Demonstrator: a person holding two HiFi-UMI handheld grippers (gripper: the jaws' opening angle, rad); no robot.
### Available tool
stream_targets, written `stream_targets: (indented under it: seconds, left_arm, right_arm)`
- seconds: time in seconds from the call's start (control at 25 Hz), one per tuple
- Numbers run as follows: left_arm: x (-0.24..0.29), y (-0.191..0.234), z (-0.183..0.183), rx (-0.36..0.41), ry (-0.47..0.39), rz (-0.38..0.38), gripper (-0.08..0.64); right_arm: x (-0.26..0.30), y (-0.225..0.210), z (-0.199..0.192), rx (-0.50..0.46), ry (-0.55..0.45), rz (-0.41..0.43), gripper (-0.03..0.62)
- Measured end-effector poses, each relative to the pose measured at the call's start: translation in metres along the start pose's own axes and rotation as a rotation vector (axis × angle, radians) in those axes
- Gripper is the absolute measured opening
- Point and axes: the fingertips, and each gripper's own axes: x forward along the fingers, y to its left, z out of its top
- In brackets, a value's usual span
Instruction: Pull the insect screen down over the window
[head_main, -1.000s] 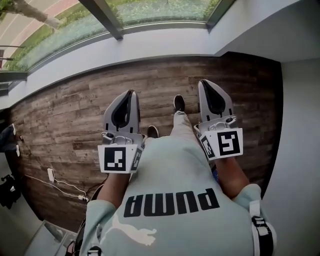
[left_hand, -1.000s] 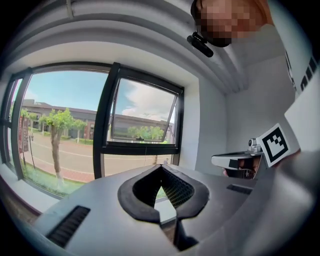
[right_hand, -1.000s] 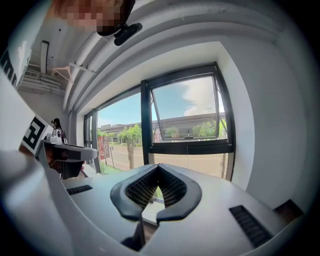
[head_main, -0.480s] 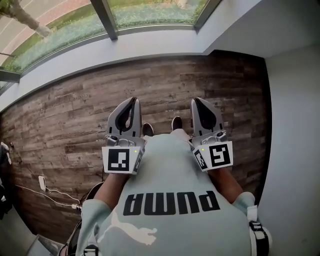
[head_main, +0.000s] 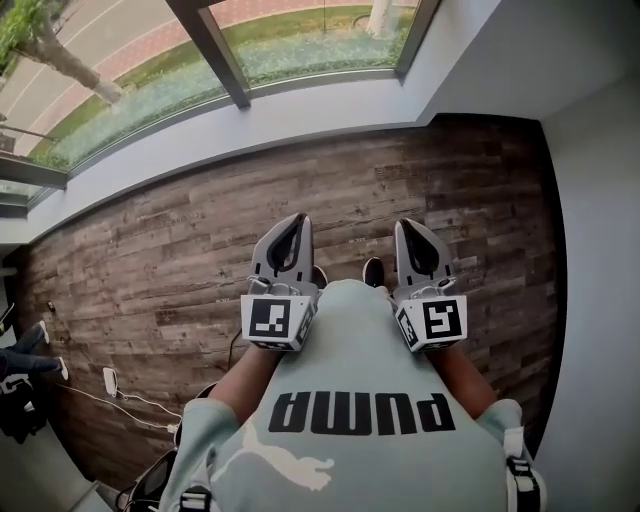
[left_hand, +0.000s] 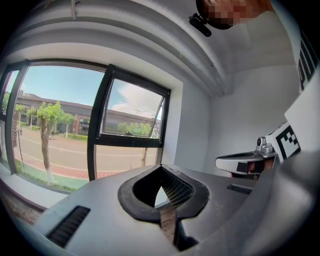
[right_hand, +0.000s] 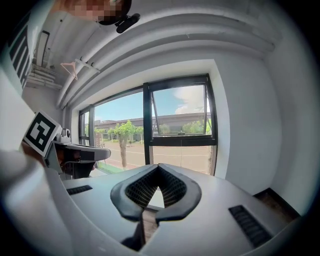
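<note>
Facing the window (head_main: 310, 45), left tongs (head_main: 292, 224) and right tongs (head_main: 409, 230) sit closed.

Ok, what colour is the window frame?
Black. The window frame shows clearest in the right gripper view.

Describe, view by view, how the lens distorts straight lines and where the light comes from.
Head view: the window ledge and floor planks bow into arcs; daylight enters through the window at the top. Left gripper view: heavy fisheye, the window frame curves, corners go black. Right gripper view: ceiling ridges arc, black corners, walls evenly lit.
</note>
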Motion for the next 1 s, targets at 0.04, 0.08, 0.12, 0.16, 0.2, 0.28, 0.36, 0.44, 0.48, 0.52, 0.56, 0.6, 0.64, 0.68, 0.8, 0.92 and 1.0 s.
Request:
stream_targets:
  seconds: [0.04,0.08,0.12,0.16,0.2,0.28,0.36,0.44,0.48,0.52,0.56,0.6,0.64,0.68,0.8,0.92,1.0]
  left_arm:
    - [0.001,-0.005,-0.001,0.005,0.005,-0.004,0.012]
    - [0.003,-0.009,-0.002,0.010,0.009,-0.007,0.012]
    - [0.005,-0.013,-0.003,0.015,0.012,-0.011,0.012]
    - [0.007,-0.017,-0.003,0.020,0.015,-0.015,0.012]
    - [0.009,-0.020,-0.004,0.023,0.017,-0.020,0.012]
    - [0.013,-0.026,-0.005,0.027,0.018,-0.029,0.012]
    - [0.016,-0.030,-0.004,0.029,0.017,-0.036,0.012]
    - [0.019,-0.030,-0.002,0.033,0.016,-0.041,0.012]
    - [0.020,-0.030,-0.001,0.034,0.015,-0.042,0.012]
    - [0.021,-0.030,0.000,0.035,0.013,-0.043,0.012]
    - [0.021,-0.030,0.001,0.035,0.010,-0.043,0.012]
    - [0.022,-0.030,0.002,0.036,0.007,-0.042,0.012]
    - [0.022,-0.030,0.002,0.036,0.006,-0.042,0.012]
    - [0.022,-0.029,0.003,0.038,0.005,-0.041,0.012]
    - [0.023,-0.029,0.004,0.040,0.008,-0.037,0.012]
    - [0.025,-0.028,0.005,0.041,0.007,-0.037,0.012]
    - [0.026,-0.026,0.006,0.043,0.006,-0.038,0.012]
  right_arm:
    - [-0.003,-0.002,-0.001,0.002,0.001,-0.003,0.005]
    - [-0.005,-0.005,-0.002,0.004,0.000,-0.004,0.005]
    - [-0.007,-0.007,-0.002,0.003,-0.001,-0.005,0.005]
    - [-0.009,-0.010,-0.003,0.002,-0.001,-0.006,0.005]
    - [-0.011,-0.013,-0.003,0.002,-0.002,-0.009,0.005]
    - [-0.013,-0.020,-0.004,0.003,-0.005,-0.018,0.005]
    - [-0.013,-0.025,-0.003,0.002,-0.008,-0.025,0.005]
    - [-0.011,-0.028,-0.001,0.001,-0.012,-0.029,0.005]
    - [-0.010,-0.030,0.000,0.000,-0.013,-0.030,0.005]
    - [-0.010,-0.031,0.000,0.000,-0.014,-0.031,0.005]
    - [-0.009,-0.032,0.001,0.000,-0.016,-0.032,0.005]
    - [-0.009,-0.033,0.002,-0.001,-0.017,-0.033,0.005]
    - [-0.009,-0.033,0.003,-0.001,-0.019,-0.032,0.005]
    - [-0.008,-0.034,0.003,-0.001,-0.019,-0.031,0.005]
    - [-0.007,-0.034,0.005,-0.002,-0.018,-0.026,0.005]
    - [-0.004,-0.035,0.005,-0.005,-0.019,-0.023,0.005]
    - [-0.002,-0.034,0.005,-0.006,-0.021,-0.021,0.005]
